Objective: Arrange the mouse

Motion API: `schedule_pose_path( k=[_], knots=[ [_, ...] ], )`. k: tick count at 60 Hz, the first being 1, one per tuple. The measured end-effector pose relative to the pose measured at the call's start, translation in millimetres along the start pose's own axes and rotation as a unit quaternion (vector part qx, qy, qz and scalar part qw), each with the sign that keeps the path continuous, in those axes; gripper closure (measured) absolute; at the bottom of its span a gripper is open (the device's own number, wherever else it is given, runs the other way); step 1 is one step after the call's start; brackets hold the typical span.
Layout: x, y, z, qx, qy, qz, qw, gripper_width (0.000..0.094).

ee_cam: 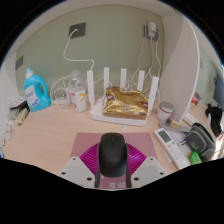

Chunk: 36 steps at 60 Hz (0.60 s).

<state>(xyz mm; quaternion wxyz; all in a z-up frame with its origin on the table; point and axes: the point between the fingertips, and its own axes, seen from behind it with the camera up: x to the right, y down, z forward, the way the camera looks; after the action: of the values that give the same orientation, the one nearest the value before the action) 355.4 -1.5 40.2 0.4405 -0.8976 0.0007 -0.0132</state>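
A black computer mouse [112, 155] sits between my two fingers, its rear end towards the camera. My gripper [112, 142] is shut on it; the magenta pads [88, 155] press against both of its sides. The mouse is held just above the light wooden table [55, 135], near its front. The mouse's underside and what lies directly beneath it are hidden.
A white router with several upright antennas [122, 85] stands beyond the fingers, with a golden packet [125, 100] in front of it. A blue bottle [37, 92] and a small white container [78, 99] stand back left. A white remote-like device [168, 141] and dark items [200, 140] lie at the right.
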Motion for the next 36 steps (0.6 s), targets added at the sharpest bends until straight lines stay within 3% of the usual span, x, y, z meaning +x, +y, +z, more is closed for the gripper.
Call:
schedule_pose_path(
  k=[10, 15, 17, 22, 25, 36],
  knots=[
    [6, 43, 32, -0.047, -0.024, 0.001, 0.999, 0.0495],
    [9, 41, 30, -0.041, -0.018, -0.008, 0.999, 0.0431],
    [10, 40, 27, -0.042, -0.012, -0.012, 0.999, 0.0366],
    [9, 30, 12, -0.031, -0.009, -0.018, 0.999, 0.0075],
    [7, 23, 0, -0.025, -0.004, -0.019, 0.999, 0.0107],
    [7, 0, -69, 0.000, 0.030, -0.031, 0.999, 0.0087]
  ],
)
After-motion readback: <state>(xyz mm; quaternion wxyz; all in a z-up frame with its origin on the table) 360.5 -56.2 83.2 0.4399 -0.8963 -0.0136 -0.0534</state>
